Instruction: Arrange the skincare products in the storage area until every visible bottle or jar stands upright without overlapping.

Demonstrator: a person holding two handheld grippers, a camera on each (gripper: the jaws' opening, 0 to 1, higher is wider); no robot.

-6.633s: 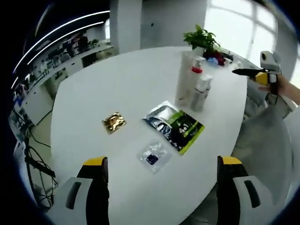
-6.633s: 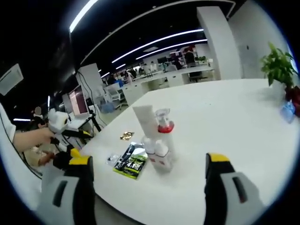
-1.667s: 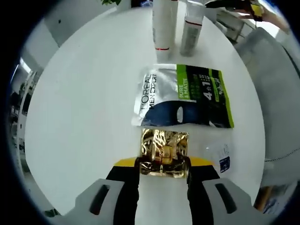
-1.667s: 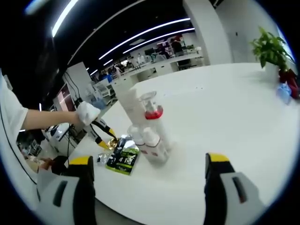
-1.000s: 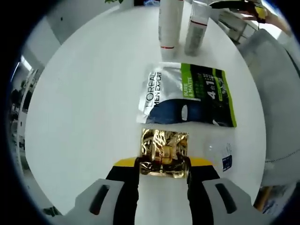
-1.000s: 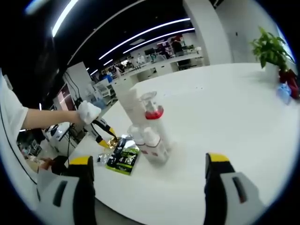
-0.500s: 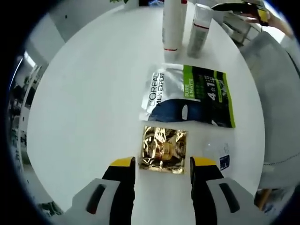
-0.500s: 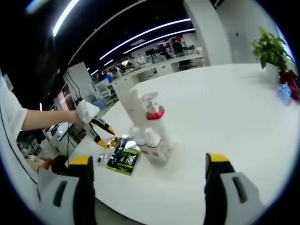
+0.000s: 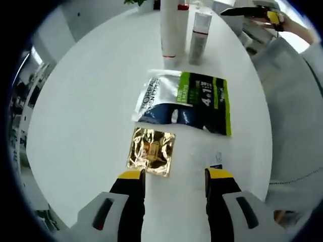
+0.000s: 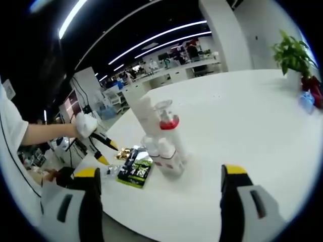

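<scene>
Sachets: three are counted beside the green mask packet (image 9: 184, 102) — gold one (image 9: 151, 151) released below it, left gripper (image 9: 174, 177) spread, right gripper (image 10: 159, 186) likewise empty near four upright bottles (image 10: 161, 143).

**Bottles stand, packets lie flat**

A tall white tube (image 9: 172, 27) and a grey bottle (image 9: 199, 31) stand upright at the top. Below, a green face-mask packet (image 9: 187, 102) and a gold sachet (image 9: 151, 151) lie flat, edges touching.

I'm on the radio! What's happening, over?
Left gripper open, empty. Gold sachet flat beside green pack. Bottles upright. Right gripper open.
</scene>
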